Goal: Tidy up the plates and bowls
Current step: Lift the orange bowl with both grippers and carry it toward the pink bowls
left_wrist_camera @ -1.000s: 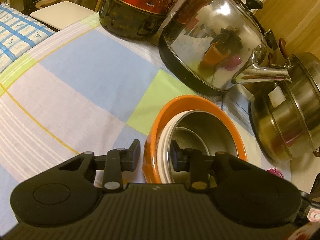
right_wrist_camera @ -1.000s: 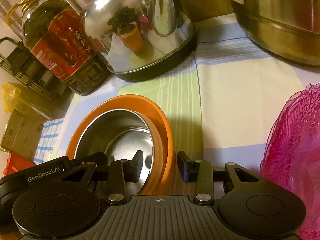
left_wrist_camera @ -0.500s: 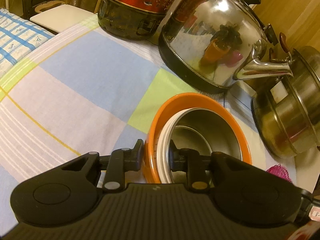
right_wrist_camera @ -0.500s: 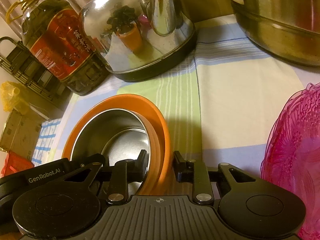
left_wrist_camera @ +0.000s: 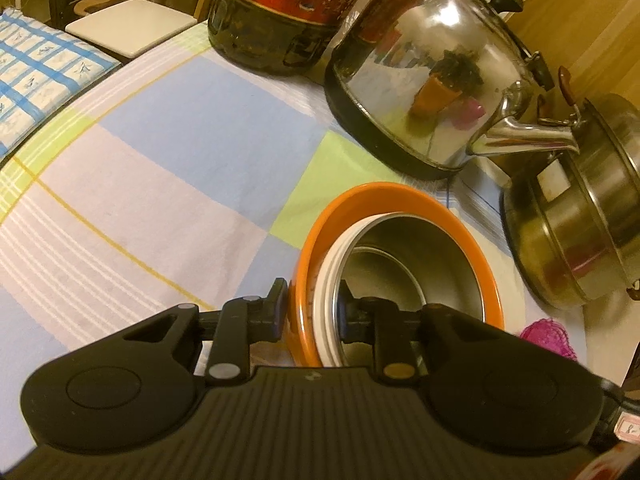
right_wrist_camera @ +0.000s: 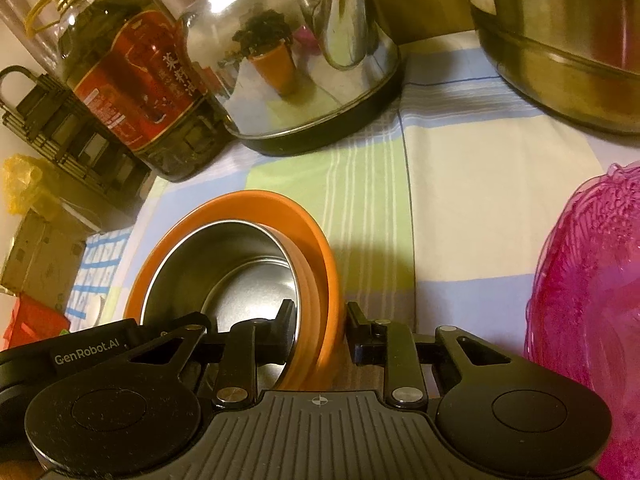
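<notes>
Left gripper (left_wrist_camera: 312, 304) clamped on near rim of nested bowl stack: one finger outside orange bowl (left_wrist_camera: 400, 208), other inside steel bowl (left_wrist_camera: 420, 248); white rim (left_wrist_camera: 324, 300) sandwiched between. Right gripper (right_wrist_camera: 320, 320) pinches opposite edge of same stack, inner finger in steel bowl (right_wrist_camera: 240, 264), outer finger beyond orange wall (right_wrist_camera: 316, 280). Stack sits on checked tablecloth (left_wrist_camera: 160, 160). Beyond, left to right: oil bottle (right_wrist_camera: 128, 76), steel kettle (left_wrist_camera: 432, 80), large steel pot (left_wrist_camera: 580, 224). Pink glass dish (right_wrist_camera: 592, 300) at far right, apart from stack.
</notes>
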The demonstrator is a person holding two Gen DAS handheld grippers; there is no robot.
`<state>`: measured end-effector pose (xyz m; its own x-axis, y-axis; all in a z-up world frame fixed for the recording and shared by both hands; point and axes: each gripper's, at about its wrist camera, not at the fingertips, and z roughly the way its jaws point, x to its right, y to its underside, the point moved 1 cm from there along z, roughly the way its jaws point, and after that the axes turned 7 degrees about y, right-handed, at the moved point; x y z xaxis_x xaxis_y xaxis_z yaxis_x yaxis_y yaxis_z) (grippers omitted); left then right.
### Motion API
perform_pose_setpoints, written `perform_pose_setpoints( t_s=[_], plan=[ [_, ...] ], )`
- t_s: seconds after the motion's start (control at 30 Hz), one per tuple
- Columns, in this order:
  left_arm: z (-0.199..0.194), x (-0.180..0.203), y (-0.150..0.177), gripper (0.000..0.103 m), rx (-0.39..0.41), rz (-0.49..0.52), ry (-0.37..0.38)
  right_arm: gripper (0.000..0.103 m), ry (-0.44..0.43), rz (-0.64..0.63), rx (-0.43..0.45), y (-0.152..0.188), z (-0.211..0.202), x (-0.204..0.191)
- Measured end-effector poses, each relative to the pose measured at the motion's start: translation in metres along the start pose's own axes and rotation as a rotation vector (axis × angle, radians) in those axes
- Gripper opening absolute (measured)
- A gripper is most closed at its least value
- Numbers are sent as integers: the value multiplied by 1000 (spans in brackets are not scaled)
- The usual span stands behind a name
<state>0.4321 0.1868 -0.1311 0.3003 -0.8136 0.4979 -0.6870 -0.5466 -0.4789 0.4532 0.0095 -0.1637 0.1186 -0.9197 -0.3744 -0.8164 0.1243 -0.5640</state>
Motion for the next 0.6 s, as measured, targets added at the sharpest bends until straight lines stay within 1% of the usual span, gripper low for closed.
perform_pose_setpoints(
  t_s=[0.33, 0.6],
  plan=[
    [-36, 27, 13, 21, 7, 48, 26, 25, 6, 8, 52, 3, -45, 4],
    [-65, 49, 27, 21, 18, 86, 43, 25, 7, 21, 79, 11, -84, 8]
  ],
)
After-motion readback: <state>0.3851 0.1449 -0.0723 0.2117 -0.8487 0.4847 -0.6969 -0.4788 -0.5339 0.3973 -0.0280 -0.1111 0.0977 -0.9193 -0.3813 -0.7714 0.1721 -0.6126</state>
